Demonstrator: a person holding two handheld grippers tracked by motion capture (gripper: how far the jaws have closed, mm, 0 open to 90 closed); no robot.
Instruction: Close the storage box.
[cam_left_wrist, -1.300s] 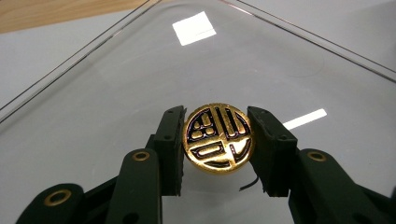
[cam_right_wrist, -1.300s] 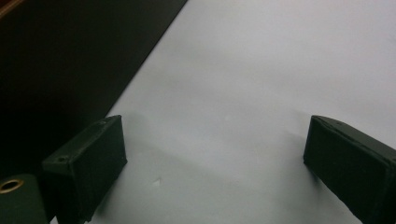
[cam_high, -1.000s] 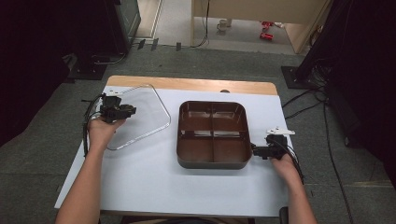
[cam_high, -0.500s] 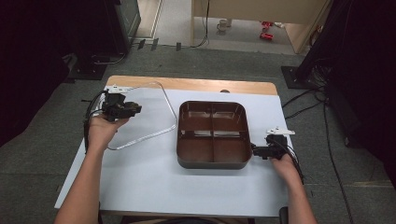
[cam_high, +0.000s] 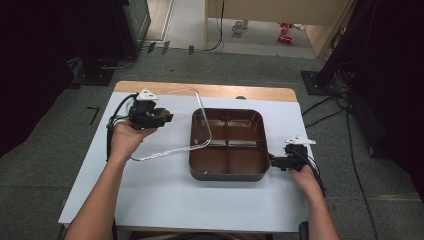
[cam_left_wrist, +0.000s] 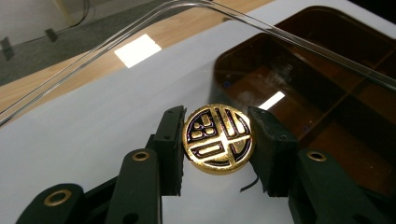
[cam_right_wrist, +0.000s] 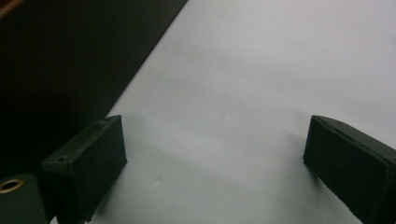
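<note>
A clear plastic lid (cam_high: 175, 127) hangs tilted above the table's left half, and its right edge reaches over the left compartments of the brown divided tray (cam_high: 227, 176). My left gripper (cam_high: 167, 118) is shut on the lid's round gold knob (cam_left_wrist: 218, 139), which sits between the two black fingers (cam_left_wrist: 170, 140). Through the lid, the left gripper view shows the tray (cam_left_wrist: 327, 70) below and to the right. My right gripper (cam_high: 274, 162) rests open on the white table just beside the tray's front right corner. In the right gripper view its jaws (cam_right_wrist: 215, 154) stand wide apart with nothing between them, and the tray's dark wall (cam_right_wrist: 70, 56) is at the left.
The white table top (cam_high: 150, 200) has a wooden strip (cam_high: 260, 92) along its far edge. Cables trail from both grippers. Dark equipment and cables stand on the grey floor around the table.
My left gripper has carried the lid to the right, so its right edge now overlaps the tray. The right gripper has stayed in place.
</note>
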